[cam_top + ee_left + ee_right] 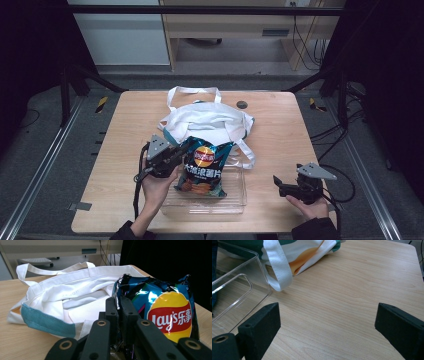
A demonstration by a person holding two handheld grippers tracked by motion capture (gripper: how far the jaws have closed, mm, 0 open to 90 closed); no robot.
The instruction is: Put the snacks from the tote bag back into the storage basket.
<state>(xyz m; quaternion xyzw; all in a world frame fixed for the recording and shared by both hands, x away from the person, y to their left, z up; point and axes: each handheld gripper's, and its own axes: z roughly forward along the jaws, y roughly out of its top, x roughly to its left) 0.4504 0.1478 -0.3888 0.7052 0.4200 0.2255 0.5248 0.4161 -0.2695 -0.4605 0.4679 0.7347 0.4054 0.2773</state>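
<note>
Your left gripper [176, 156] is clamped on the chip bag's [202, 167] top edge, holding it over the clear bin [235, 200] on the wooden table [280, 130]. Your right gripper's [278, 183] jaws stand wide apart near the table's right edge. The white tote bag [210, 120] lies behind the bin; grey floor surrounds the table.

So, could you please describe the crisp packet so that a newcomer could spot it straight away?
On the wooden table, look just in front of the white tote bag, over the clear plastic tray. The Lay's crisp packet is pinched at its edge by the left hand-held gripper; it alone is glossy blue, with a red-and-yellow logo.
</note>
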